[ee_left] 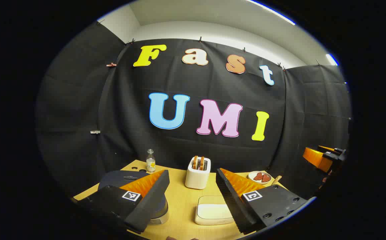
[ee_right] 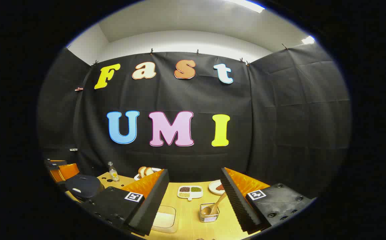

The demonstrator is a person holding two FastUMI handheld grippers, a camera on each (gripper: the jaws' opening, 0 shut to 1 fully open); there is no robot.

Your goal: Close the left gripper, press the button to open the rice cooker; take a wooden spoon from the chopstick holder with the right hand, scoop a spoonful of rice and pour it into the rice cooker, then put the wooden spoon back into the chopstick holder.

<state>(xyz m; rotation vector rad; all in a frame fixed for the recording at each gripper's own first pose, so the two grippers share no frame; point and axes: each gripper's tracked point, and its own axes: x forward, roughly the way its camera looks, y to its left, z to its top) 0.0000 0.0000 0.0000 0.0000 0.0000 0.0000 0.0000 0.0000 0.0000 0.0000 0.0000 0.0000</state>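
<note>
Both claws hung wide open and empty above a pale wooden desk (ee_right: 193, 213) in a black-draped booth: left claw (ee_left: 193, 196) over the half-hidden rice cooker (ee_left: 126, 181), right claw (ee_right: 193, 200) near the wooden spoon (ee_right: 214, 206) in its chopstick holder (ee_right: 209, 213), base cut off

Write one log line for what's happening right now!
left gripper: open | right gripper: open | rice cooker: lid shut | wooden spoon: in chopstick holder

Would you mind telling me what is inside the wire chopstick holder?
The chopstick holder holds one wooden spoon, bowl down, handle leaning out toward the right. The basket's bottom beneath the bowl is covered.
</note>
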